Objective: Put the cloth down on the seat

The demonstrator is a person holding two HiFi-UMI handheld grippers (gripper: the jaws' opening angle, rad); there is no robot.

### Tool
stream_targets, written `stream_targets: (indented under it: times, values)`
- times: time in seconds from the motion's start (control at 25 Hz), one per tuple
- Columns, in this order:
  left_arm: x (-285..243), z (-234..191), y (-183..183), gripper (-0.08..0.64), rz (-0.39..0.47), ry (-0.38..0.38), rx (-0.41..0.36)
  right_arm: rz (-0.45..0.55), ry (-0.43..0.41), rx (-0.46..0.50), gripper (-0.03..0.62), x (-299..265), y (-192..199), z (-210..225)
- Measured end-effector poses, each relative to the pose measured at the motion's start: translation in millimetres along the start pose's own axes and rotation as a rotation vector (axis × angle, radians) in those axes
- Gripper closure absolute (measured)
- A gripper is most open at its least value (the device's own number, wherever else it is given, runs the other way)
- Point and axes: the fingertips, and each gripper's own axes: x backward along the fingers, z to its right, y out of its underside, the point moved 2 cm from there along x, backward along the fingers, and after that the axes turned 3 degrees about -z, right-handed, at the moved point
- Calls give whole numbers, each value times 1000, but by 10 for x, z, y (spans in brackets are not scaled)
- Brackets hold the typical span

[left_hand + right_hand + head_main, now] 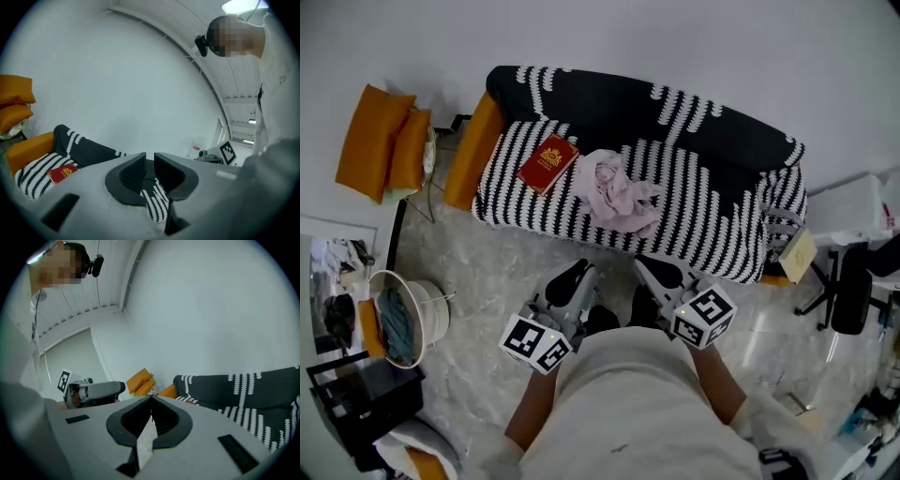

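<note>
A crumpled pale pink cloth (614, 192) lies on the seat (712, 220) of the black-and-white striped sofa, right of a red book (547, 162). Both grippers hang in front of the sofa, close to the person's body, well short of the cloth. My left gripper (575, 275) holds nothing, and its jaws (150, 157) stand only a narrow slit apart. My right gripper (652, 267) is shut, its jaw tips (151, 397) meeting with nothing between them. The left gripper view shows the book (62, 173) on the striped seat at far left.
Orange cushions (384, 141) sit on a side stand left of the sofa. A white basket (398, 319) with blue fabric stands on the marble floor at left. A black chair (848, 286) and a white box (848, 211) crowd the right side.
</note>
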Motion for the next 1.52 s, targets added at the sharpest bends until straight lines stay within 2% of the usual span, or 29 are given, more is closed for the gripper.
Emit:
stream_targets:
  times: [0.08,0.2,0.36,0.52,0.72,0.92,1.52]
  values:
    - [105,-7,-4,518,14,44,4,40,-4,-4,584,21,-30,-151]
    - [231,12,4,547,-4,109,-33,110,1,-20,584,73,-62,-359]
    - [336,64,-12,548,-19,159,-68,124,-20,19,584,113,-34,-598]
    - [360,164,-54,548,-10,168,-82,102,-18,61,584,161,-5,-678]
    - [375,254,1,548,-10,168,-41,71,-21,108,585,184,-21,-734]
    - [404,252,73,548,-33,171,-37,81,7,89,584,175,-8,-720]
    - [510,64,41,548,-42,160,-38,58,7,96,585,3,67,-853]
